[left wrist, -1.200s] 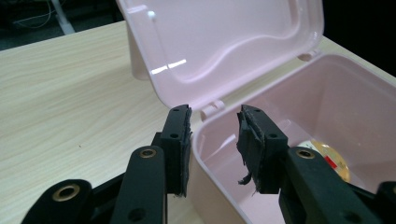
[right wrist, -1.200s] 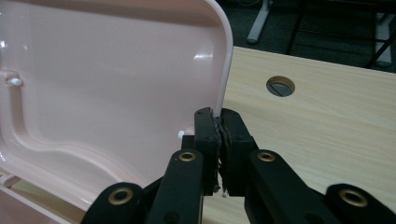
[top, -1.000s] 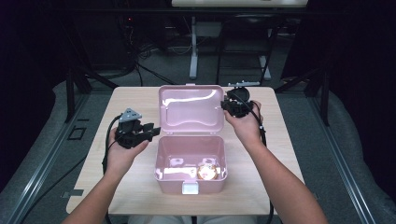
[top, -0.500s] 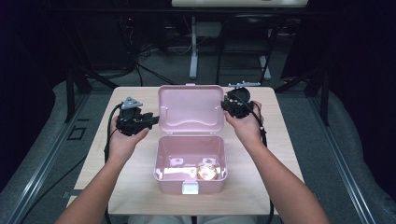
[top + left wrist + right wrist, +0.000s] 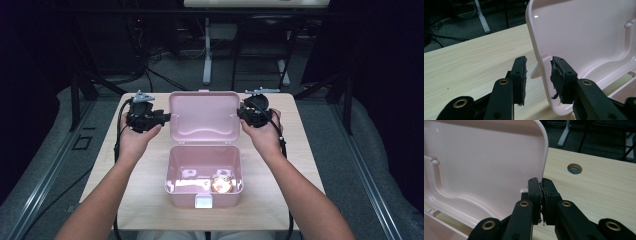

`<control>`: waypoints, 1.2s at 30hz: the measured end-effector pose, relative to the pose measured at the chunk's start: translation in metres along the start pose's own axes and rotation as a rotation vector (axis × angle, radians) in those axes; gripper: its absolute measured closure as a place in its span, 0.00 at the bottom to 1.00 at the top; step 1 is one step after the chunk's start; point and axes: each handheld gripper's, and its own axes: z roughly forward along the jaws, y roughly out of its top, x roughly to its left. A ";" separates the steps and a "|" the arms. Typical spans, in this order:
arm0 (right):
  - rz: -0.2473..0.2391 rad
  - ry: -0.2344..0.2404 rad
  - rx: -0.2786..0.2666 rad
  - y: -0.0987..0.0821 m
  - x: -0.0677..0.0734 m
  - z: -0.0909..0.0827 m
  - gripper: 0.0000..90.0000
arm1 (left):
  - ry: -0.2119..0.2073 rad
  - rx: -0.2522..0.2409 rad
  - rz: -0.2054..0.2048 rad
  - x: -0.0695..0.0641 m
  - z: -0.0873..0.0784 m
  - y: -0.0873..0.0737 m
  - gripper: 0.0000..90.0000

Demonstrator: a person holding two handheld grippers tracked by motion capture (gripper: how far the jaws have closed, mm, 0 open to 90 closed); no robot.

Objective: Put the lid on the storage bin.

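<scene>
Here, at a pale wooden table (image 5: 140, 170), a person works a pink plastic box (image 5: 204, 172) whose hinged lid (image 5: 204, 116) stands open and upright behind the tub. From the left: the left gripper (image 5: 161, 118) hovers at the lid's left edge, its jaws apart and having just been shifting a little; in the left gripper view the lid's (image 5: 584, 40) rim runs up through the gap between the two worn pads (image 5: 557, 75), close against the right-hand one, with no clear squeeze on it yet, so the grip on that side reads as not made. In the middle the box sits near the table's front edge, white latch (image 5: 204, 201) toward the person, a small round golden object (image 5: 222, 183) lying in the tub's right corner. On the right, the right gripper (image 5: 242, 114) is clamped on the lid's right edge; the right gripper view shows its pads (image 5: 534, 192) pressed together with the thin rim (image 5: 544, 157) pinched between them. The lid's long axis runs across the table from one gripper to the other, and the tub lies toward the person from both. Whichever way the lid swings next would seem to depend on the left jaws closing straight across that rim, since the right side alone carries it.
</scene>
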 end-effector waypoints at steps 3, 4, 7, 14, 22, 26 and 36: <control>-0.002 0.002 -0.001 0.000 0.000 -0.001 0.96 | 0.004 0.000 -0.009 0.000 0.001 0.003 0.71; -0.005 0.003 -0.002 0.000 0.001 -0.001 0.96 | 0.003 0.002 -0.012 0.001 0.002 0.004 0.71; -0.007 0.006 -0.001 -0.001 0.002 -0.002 0.96 | 0.002 0.002 -0.014 0.001 0.002 0.006 0.71; -0.013 0.010 -0.003 -0.001 0.004 -0.004 0.96 | 0.004 -0.010 -0.018 0.001 0.002 0.010 0.74; -0.014 0.012 -0.006 -0.001 0.004 -0.004 0.97 | 0.009 -0.007 -0.023 0.000 0.007 0.018 0.81; -0.014 0.014 -0.008 -0.001 0.003 -0.005 0.97 | 0.026 0.004 -0.022 -0.002 0.010 0.022 0.84; -0.003 0.025 -0.015 -0.003 0.002 -0.004 0.96 | 0.050 0.008 -0.027 -0.003 0.013 0.023 0.90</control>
